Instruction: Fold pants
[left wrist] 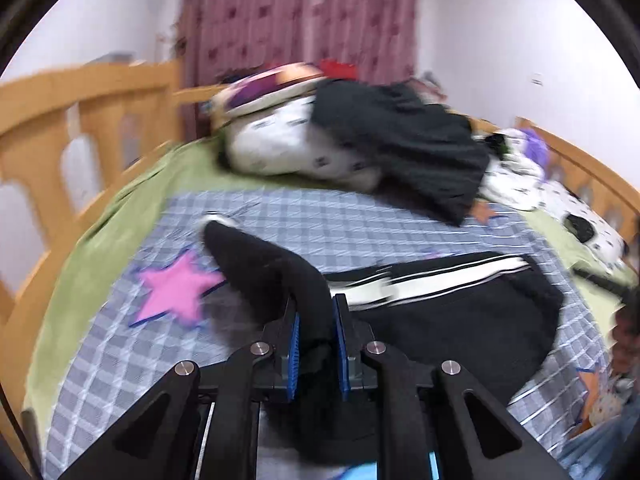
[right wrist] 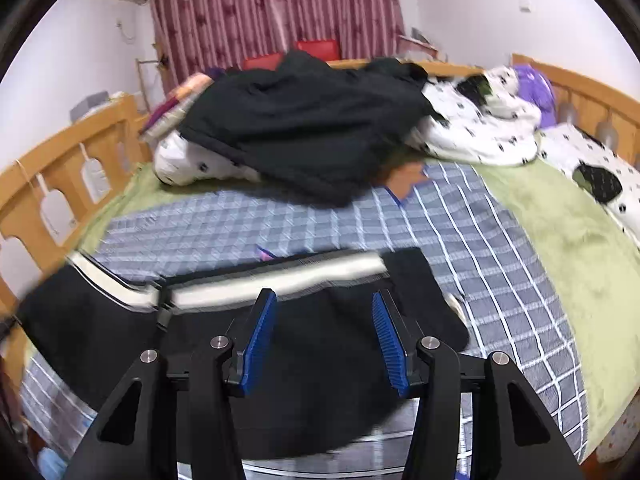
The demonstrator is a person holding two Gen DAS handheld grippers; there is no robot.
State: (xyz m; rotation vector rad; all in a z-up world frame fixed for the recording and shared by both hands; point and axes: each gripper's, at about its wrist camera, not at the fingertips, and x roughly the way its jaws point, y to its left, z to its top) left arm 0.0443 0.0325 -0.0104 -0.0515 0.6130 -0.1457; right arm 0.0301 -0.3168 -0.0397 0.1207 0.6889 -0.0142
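Right now the left gripper (left wrist: 314, 312) is pinching a raised fold of the black pants (left wrist: 460, 312), its blue pads (left wrist: 295, 344) pressing the cloth from both sides and lifting it off the checked blanket (left wrist: 300, 220). The pants are lying across the near part of the bed, toward its near edge, with their white side stripe (left wrist: 436, 276) running along the far side of the garment. A pink star (left wrist: 176, 288) is showing on the blanket just beside the lifted fold. The right gripper (right wrist: 324, 312) is hovering over the pants (right wrist: 320, 360) with its fingers spread wide and nothing between them. Toward the far edge of the bed a heap of dark clothing (right wrist: 308, 128) is resting on white spotted bedding (right wrist: 480, 136), against the wooden bed rail (right wrist: 72, 160).
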